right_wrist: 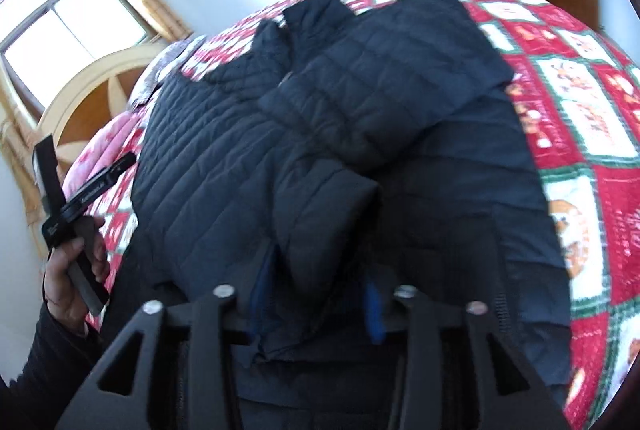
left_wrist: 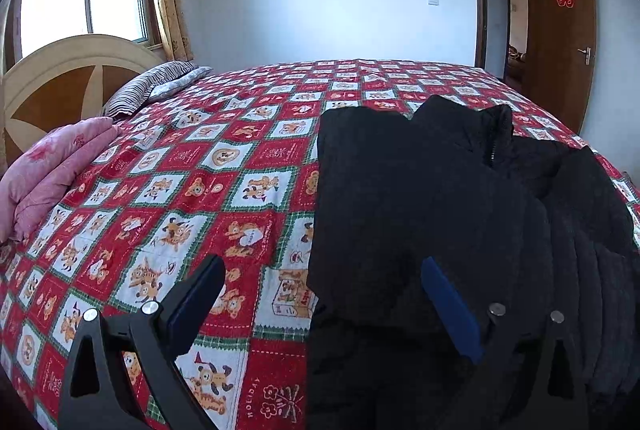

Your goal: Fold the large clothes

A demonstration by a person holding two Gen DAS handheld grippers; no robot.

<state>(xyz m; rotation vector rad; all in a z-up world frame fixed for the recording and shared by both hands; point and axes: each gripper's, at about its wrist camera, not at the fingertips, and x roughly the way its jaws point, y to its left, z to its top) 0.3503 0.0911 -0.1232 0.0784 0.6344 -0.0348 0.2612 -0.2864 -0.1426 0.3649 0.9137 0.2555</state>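
1. Black quilted jacket (right_wrist: 320, 134) lies on the red cartoon-check bedspread (left_wrist: 192, 190), sleeves folded in across the body, collar toward the far side.
2. Left gripper (left_wrist: 320, 290) open wide, nothing between the pads; its right finger (left_wrist: 452, 310) is over the jacket's edge.
3. Right gripper (right_wrist: 316, 306) part open, a sleeve cuff lies between the blue pads; can't tell if they press it.
4. Pink quilt (left_wrist: 52, 170) and striped pillow (left_wrist: 152, 86) by the headboard (left_wrist: 60, 78).
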